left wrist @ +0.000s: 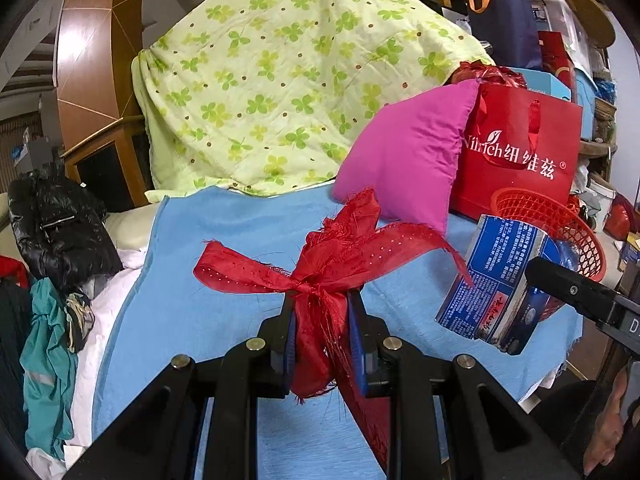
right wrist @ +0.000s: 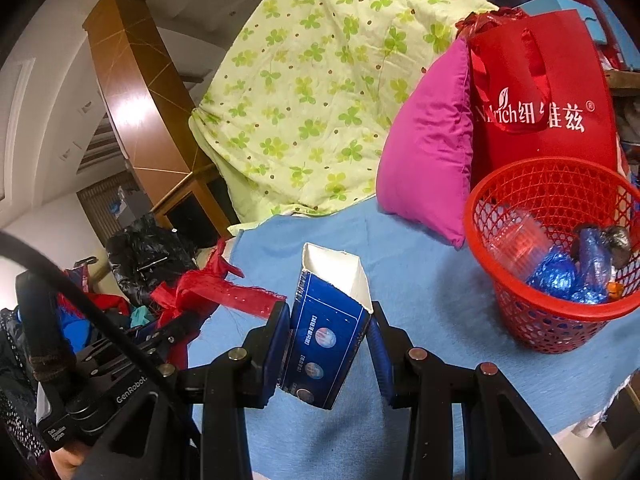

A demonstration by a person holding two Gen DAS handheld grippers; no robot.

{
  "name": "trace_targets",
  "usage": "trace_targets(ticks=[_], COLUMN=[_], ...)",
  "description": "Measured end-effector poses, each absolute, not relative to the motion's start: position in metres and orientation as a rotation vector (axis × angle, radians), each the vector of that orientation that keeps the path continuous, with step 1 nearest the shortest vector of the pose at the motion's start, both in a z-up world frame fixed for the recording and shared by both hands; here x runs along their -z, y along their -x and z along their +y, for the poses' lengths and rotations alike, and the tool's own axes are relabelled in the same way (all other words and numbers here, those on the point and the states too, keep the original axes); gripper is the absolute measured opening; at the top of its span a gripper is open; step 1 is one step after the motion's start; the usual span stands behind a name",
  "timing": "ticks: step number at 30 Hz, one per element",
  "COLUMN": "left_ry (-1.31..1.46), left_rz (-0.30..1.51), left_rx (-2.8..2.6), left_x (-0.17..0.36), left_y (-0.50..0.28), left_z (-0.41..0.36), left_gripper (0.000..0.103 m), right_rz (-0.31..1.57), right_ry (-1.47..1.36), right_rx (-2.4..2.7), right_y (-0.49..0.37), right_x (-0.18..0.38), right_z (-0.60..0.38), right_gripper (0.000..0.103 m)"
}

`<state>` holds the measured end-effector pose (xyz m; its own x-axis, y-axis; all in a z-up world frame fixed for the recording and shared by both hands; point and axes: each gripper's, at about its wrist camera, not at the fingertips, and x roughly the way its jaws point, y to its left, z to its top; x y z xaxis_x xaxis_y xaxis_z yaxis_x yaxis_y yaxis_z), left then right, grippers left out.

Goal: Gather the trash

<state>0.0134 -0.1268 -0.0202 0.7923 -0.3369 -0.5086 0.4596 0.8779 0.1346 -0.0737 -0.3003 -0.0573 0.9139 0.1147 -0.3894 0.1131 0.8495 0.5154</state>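
In the left wrist view, the left gripper (left wrist: pixel 322 336) has its fingers (left wrist: pixel 286 344) clamped on a frayed red ribbon (left wrist: pixel 320 264), which is bunched between them and fans out above a blue cloth (left wrist: pixel 208 248). To the right of the ribbon, a blue carton (left wrist: pixel 496 276) is held off the cloth by the right gripper, whose black finger (left wrist: pixel 576 292) crosses in front of a red mesh basket (left wrist: pixel 560 216). Behind the basket stand a red paper bag (left wrist: pixel 520 152) and a pink pillow (left wrist: pixel 408 152) leaning against it, with a green clover quilt (left wrist: pixel 280 80) further back.

In the right wrist view, the right gripper (right wrist: pixel 330 344) has its fingers (right wrist: pixel 276 344) closed against the sides of the blue carton (right wrist: pixel 328 340), its open white end pointing up. The red mesh basket (right wrist: pixel 516 312) stands on the blue cloth (right wrist: pixel 420 280) to the right of the carton, apart from it, holding a clear plastic cup (right wrist: pixel 516 244) and crumpled blue wrappers (right wrist: pixel 560 276). Left of the carton, the red ribbon (right wrist: pixel 216 288) sits in the left gripper (right wrist: pixel 176 328).
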Motion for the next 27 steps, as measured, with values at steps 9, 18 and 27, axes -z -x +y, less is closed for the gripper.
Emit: trace_targets(ticks=[9, 18, 27], left_ry=[-0.278, -0.297, -0.309], left_rz=[0.457, 0.419, 0.394], left_rx=[0.453, 0.480, 0.510], left_x=[0.006, -0.008, -0.020], left_y=[0.000, 0.012, 0.023], left_z=[-0.139, -0.155, -0.170], left_gripper=[0.025, 0.025, 0.025], right_rz=[0.381, 0.338, 0.297], right_ry=[-0.566, -0.570, -0.578], right_rx=[0.012, 0.033, 0.058], right_y=[0.090, 0.108, 0.124], right_x=[0.043, 0.031, 0.020], right_z=[-0.311, -0.322, -0.335], right_gripper=[0.041, 0.041, 0.041])
